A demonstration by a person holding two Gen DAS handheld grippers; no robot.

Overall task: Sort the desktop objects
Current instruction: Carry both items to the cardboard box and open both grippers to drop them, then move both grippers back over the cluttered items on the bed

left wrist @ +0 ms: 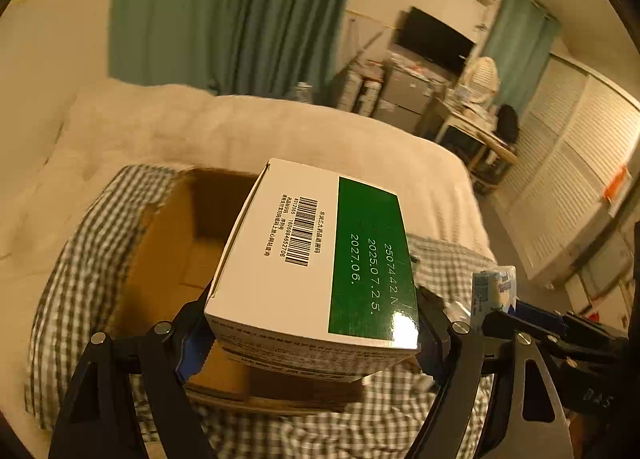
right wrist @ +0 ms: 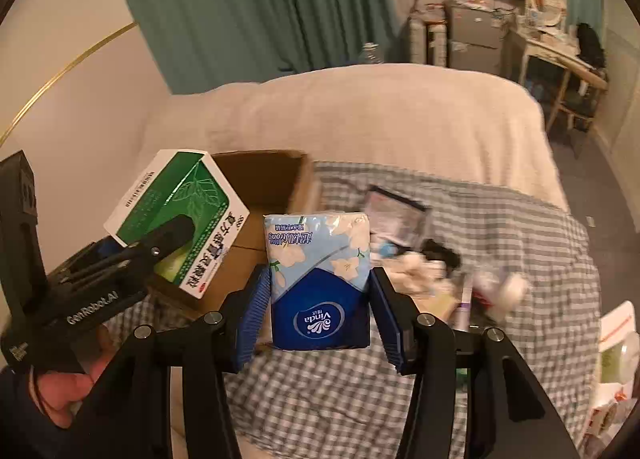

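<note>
Cardboard-stiff and light, the green-and-white medicine box (left wrist: pixel 316 255) sits pinched across its width in your left gripper (left wrist: pixel 312 323), above the open carton (left wrist: pixel 180 259).

Your right gripper (right wrist: pixel 320 307) pinches the soft, crushable tissue pack (right wrist: pixel 318 279) by its sides, just right of the carton (right wrist: pixel 260 195).

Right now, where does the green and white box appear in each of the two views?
Left wrist: green and white box at centre, held in the left gripper.
Right wrist: same box at left, above the cardboard box.
Shared landmark: the cardboard box, open, on the checked cloth.
</note>
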